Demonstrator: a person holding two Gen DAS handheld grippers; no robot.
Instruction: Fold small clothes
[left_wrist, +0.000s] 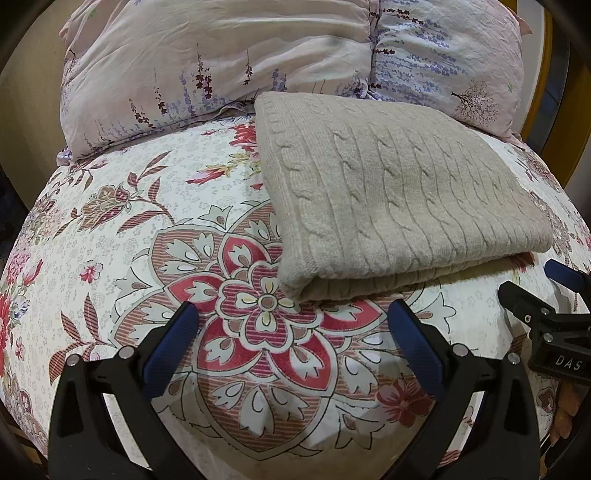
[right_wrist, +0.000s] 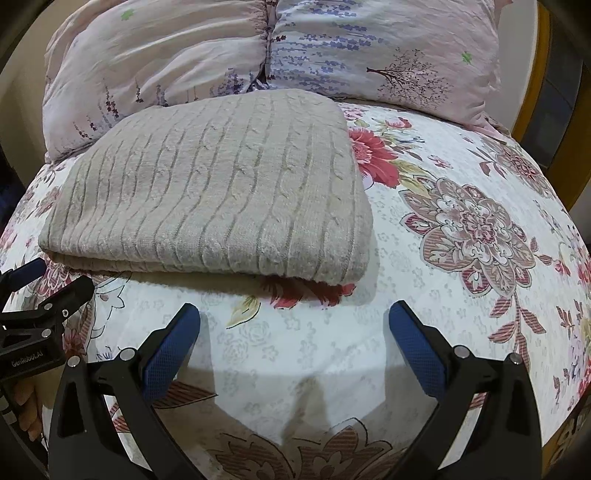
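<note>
On the floral bedsheet, near the pillows, the beige knitted garment is seen already folded, apparently finished, while the left gripper and right gripper are held apart, empty.

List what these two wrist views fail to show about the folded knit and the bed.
- Beige knit: its lower layers and underside are covered by the top layer in both views, so the kind of garment is unclear.
- Pillow: its top is cut off by the upper edge in both views.
- Bedsheet: the near part is hidden behind the open right gripper; in the left view, behind the open left gripper.
</note>
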